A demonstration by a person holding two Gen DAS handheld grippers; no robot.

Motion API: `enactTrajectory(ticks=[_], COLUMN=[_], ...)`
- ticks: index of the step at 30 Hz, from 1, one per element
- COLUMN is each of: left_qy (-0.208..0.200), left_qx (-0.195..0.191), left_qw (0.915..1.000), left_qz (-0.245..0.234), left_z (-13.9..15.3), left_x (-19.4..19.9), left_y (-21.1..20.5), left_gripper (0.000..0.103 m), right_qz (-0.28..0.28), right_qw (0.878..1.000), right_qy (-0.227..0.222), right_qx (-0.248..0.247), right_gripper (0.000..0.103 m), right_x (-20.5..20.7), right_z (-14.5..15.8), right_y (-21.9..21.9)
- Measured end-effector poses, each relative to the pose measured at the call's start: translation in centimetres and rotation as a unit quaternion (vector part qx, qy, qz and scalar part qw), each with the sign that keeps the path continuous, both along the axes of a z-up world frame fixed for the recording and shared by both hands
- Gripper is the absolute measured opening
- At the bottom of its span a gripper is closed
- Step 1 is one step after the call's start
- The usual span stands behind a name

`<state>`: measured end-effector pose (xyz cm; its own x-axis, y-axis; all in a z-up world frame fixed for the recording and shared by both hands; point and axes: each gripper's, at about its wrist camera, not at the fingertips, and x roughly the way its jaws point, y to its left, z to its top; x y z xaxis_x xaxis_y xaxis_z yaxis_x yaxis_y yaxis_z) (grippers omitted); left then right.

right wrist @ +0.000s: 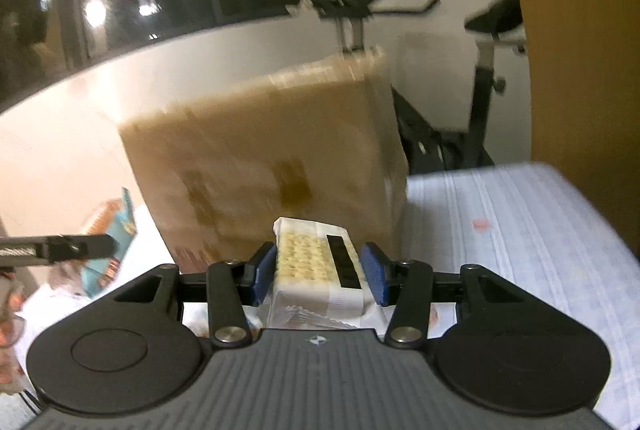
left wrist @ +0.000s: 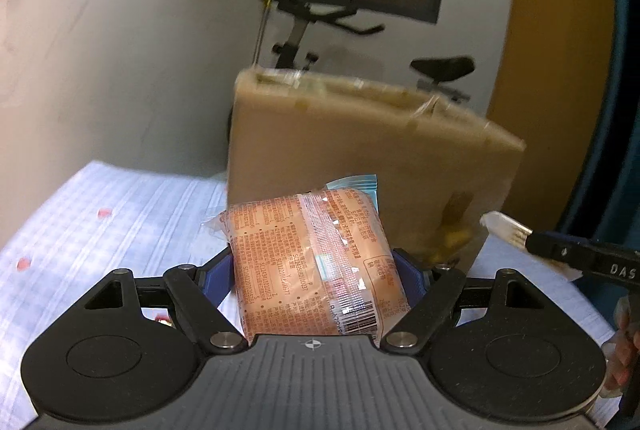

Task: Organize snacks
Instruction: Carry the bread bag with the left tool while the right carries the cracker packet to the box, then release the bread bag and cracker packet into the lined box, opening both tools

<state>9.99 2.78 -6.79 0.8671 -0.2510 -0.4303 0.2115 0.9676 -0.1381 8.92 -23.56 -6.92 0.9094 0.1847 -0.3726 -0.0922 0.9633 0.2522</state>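
- Our left gripper [left wrist: 320,262] pinches an orange snack packet [left wrist: 316,262] above the striped tablecloth [left wrist: 120,214].
- Our right gripper [right wrist: 319,266] clamps a white cracker pack [right wrist: 316,262] between its pads.
- Just behind both stands a cardboard box [left wrist: 360,158].

The cardboard box [right wrist: 264,158] is motion-blurred, its printed marks unreadable. In front of the box, the orange snack packet [left wrist: 316,262] hides the left fingers' inner faces, and its small print is perhaps too fine to read. The box's open top hides its contents.
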Motion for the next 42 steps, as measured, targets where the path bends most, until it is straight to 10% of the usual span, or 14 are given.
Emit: enactTrajectory(ticks=[16, 26, 36, 42], left_qy=[-0.068, -0.02, -0.002, -0.019], left_qx=[0.001, 0.048, 0.048, 0.052], left_qw=[0.9968, 0.9972, 0.998, 0.9974], left_qz=[-0.042, -0.053, -0.041, -0.046], left_z=[7.7, 8.3, 7.9, 8.8], left_x=[7.2, 17.5, 19.4, 17.8], left_y=[-3.0, -6.6, -6.1, -5.8], left_gripper=[0.083, 0.083, 0.079, 0.095], right_qz=[0.028, 0.008, -0.004, -0.021], right_qw=[0.993, 0.998, 0.996, 0.999], right_qy=[-0.112, -0.052, 0.013, 0.004], right_qx=[0.001, -0.016, -0.083, -0.046], right_gripper=[0.049, 0.049, 0.05, 0.085], right_x=[4.8, 15.9, 19.0, 17.6], right_z=[10.3, 9.4, 6.8, 7.1], right_y=[0.4, 0.6, 1.3, 0.3])
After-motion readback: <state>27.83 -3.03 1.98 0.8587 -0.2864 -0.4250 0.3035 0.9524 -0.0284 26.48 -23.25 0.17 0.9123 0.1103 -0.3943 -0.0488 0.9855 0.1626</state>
